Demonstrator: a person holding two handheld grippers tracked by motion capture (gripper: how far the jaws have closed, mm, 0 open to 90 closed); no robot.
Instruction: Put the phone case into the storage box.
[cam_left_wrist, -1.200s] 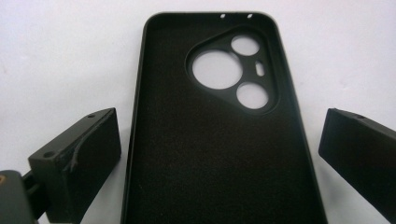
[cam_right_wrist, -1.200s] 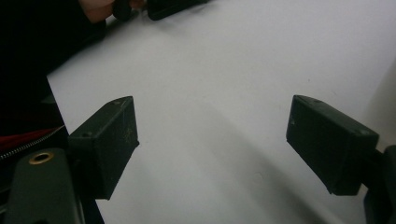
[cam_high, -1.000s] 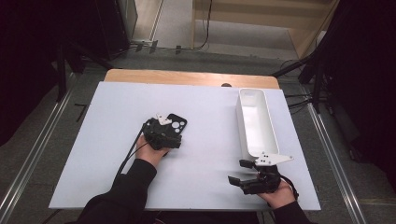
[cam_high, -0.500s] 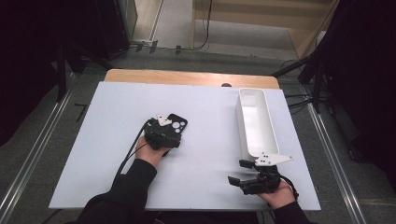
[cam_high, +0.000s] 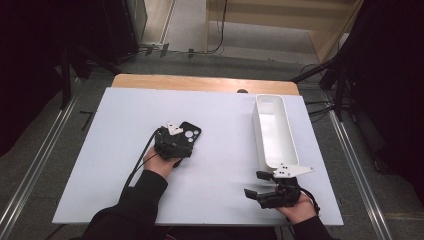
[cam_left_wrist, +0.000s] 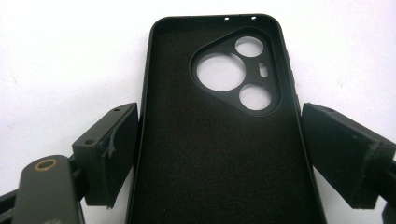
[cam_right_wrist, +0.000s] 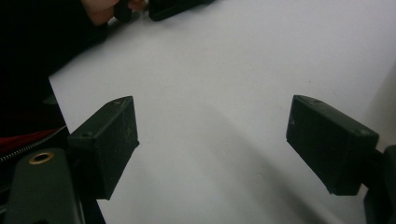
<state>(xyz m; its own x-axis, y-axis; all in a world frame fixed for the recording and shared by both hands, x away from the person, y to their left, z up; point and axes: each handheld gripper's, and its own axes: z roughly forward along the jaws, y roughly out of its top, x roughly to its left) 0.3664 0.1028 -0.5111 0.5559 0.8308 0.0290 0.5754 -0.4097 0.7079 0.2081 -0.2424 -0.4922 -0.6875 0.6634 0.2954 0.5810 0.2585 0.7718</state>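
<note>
Left gripper (cam_left_wrist: 219, 154) straddling the black phone case (cam_left_wrist: 219, 126) mid-table, jaws seemingly touching its edges yet possibly unclamped, so liable to slip; right gripper (cam_right_wrist: 212, 144) wide open, empty, near the white tray (cam_high: 272, 132).

Lighting pretty uneven in high view: white table (cam_high: 220, 125) bright and evenly lit, surroundings drop to near black at both sides. Whole frame bit soft, low-res. Left gripper view sharp enough, white surface blown out, phone case (cam_left_wrist: 219, 140) interior dark, grainy. Right gripper view dimmer, greyish, soft shadow under jaws, upper left corner black, far end blurry.
</note>
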